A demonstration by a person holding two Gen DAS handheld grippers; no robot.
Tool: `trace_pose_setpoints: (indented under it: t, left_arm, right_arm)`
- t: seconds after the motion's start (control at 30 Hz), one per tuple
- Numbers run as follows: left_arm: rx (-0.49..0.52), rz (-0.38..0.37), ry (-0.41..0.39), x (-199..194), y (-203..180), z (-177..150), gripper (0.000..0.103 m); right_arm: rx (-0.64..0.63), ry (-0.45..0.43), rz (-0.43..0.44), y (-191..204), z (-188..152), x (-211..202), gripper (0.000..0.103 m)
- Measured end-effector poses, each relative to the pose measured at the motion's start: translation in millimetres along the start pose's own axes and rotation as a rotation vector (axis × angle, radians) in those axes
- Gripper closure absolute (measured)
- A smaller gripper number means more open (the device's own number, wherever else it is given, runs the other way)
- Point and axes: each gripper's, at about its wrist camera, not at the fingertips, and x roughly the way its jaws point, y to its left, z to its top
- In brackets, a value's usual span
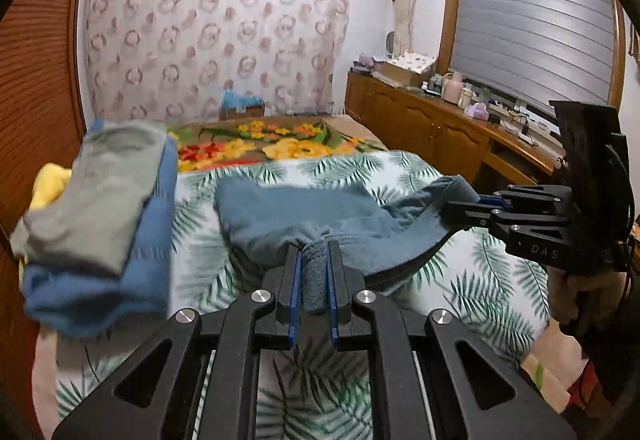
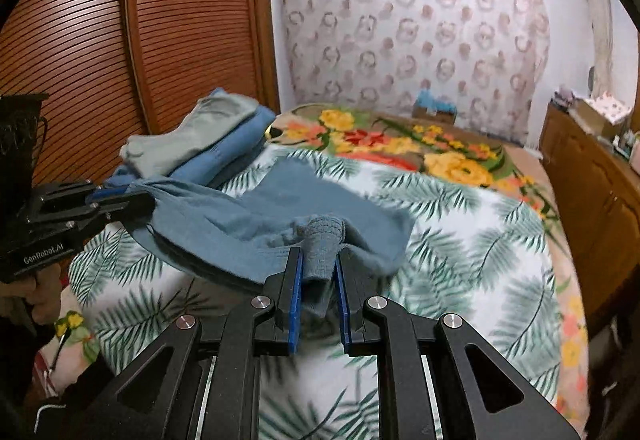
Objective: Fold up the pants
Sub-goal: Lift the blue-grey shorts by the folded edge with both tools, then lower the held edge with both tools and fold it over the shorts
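Blue-grey pants hang stretched between the two grippers above the bed, their far part draped onto the palm-leaf cover. The left gripper is clamped on a bunched, ribbed edge of the pants, its blue-lined fingers pressing the roll from both sides. The right gripper is likewise clenched on another gathered, ribbed bit of the same pants, with the cloth sticking up past its tips. From the left wrist view the right gripper shows off to the right of the pants, with a hand under it; that hand is half hidden by the gripper body and cut by the dark rim. How the pants lie underneath, and which end each gripper has, cannot be made out, since the cloth is blurred and folded over itself. Left of the pants on the bed sits a stack of clothes, grey on top of blue, with something yellow behind it, mostly hidden. Beyond the pants lies a floral blanket, then a patterned curtain. A slatted wardrobe stands left of the bed, and a wooden counter crowded with small, indistinct items runs along its right side.
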Motion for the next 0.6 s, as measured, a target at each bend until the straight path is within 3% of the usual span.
trace_pose_setpoints:
  t: [0.6]
  left_arm:
    - [-0.018, -0.025, 0.062, -3.1, -9.4, -44.1, 0.091]
  right_arm:
    - [0.052, 0.041, 0.017, -7.7, -43.9, -1.9, 0.088]
